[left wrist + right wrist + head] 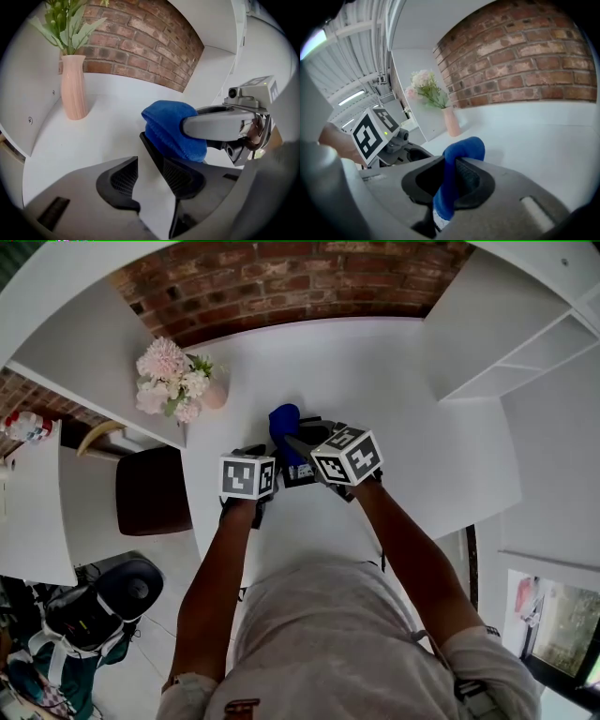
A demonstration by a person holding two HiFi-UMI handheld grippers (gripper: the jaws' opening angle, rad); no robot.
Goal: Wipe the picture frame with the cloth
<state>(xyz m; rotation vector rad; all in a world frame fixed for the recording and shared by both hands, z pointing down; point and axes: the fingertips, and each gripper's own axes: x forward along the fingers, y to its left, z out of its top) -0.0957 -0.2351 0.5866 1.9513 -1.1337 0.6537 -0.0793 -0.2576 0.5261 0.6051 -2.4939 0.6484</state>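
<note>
A thin, dark-edged picture frame (151,152) stands edge-on between the jaws of my left gripper (154,180), which grip it; in the head view it is mostly hidden between the two grippers. My right gripper (450,180) is shut on a folded blue cloth (461,152), whose rounded fold sticks out past the fingertips. In the left gripper view the cloth (171,129) sits right behind the frame's upper edge, with one right-gripper finger (215,125) over it. In the head view both grippers (261,451) (292,448) meet low over the white table (412,427), the cloth (283,420) poking out beyond them.
A pink vase of flowers (216,395) stands at the table's back left, near a brick wall (281,282). White shelving (525,343) rises at the right. A dark brown stool (153,488) sits beside the table's left edge.
</note>
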